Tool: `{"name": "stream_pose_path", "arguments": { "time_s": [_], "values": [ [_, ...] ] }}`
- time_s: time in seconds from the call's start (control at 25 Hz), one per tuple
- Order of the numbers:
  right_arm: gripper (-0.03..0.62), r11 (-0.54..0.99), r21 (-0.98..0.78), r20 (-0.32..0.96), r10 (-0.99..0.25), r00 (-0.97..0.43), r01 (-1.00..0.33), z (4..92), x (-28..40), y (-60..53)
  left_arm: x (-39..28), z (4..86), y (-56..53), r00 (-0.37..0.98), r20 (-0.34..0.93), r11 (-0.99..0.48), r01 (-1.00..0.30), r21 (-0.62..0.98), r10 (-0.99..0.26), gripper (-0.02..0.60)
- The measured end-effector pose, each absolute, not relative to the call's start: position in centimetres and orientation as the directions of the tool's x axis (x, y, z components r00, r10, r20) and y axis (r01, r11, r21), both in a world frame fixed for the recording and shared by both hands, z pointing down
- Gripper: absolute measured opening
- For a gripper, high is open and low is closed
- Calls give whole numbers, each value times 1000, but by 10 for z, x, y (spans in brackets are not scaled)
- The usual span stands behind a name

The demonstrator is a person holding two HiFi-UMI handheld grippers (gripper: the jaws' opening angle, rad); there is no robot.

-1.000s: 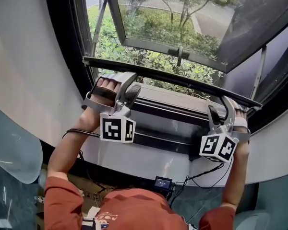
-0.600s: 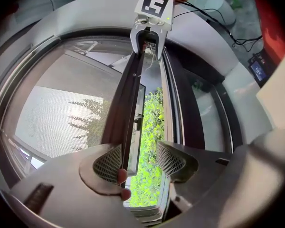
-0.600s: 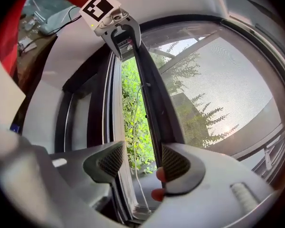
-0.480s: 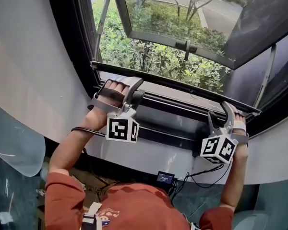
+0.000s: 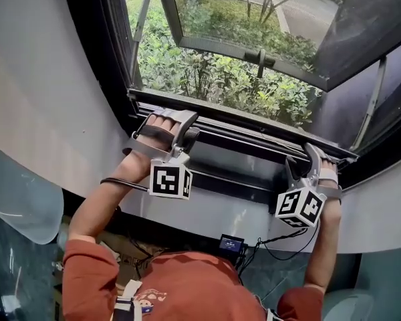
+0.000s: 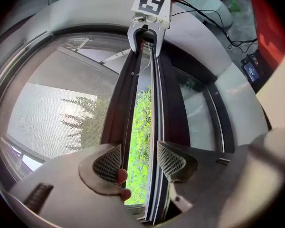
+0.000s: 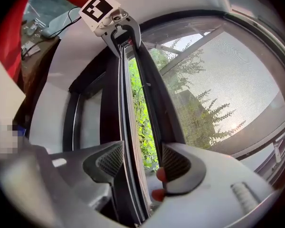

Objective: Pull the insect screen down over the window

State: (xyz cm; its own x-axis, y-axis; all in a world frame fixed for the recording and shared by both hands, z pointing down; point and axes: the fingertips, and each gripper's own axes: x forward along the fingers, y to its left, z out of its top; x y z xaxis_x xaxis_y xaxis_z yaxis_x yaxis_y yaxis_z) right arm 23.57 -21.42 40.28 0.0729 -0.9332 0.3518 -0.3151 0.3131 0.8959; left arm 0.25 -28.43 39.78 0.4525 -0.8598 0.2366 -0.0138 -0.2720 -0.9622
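Note:
The insect screen's dark bottom bar [image 5: 244, 120] runs across the window just above the sill frame [image 5: 247, 154], with the mesh [image 5: 214, 59] stretched above it. My left gripper [image 5: 189, 126] sits at the bar's left end and my right gripper [image 5: 301, 158] at its right end. In the left gripper view the left gripper [image 6: 140, 161] is open, with the bar [image 6: 128, 103] beside one pad. The right gripper [image 7: 141, 163] has just been opening and straddles the bar [image 7: 154, 99] and sill rail without pressing. A strip of green shows in the gap.
The glass sash [image 5: 254, 19] with its handle [image 5: 260, 62] is swung outward over shrubs. White curved wall [image 5: 47, 112] flanks the window. Under the sill hang cables and a small device [image 5: 230, 241].
Both grippers and the screen bar have come down together toward the sill. The gap under the bar has narrowed.

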Motion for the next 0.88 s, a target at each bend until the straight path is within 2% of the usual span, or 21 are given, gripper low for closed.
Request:
{"name": "stream_pose_path", "arguments": {
  "time_s": [0.88],
  "values": [
    [259,363,858,413,-908,66,-364,448,234,-211,1,443,-280,431,336,-365,16,-931,-837,235]
  ]
}}
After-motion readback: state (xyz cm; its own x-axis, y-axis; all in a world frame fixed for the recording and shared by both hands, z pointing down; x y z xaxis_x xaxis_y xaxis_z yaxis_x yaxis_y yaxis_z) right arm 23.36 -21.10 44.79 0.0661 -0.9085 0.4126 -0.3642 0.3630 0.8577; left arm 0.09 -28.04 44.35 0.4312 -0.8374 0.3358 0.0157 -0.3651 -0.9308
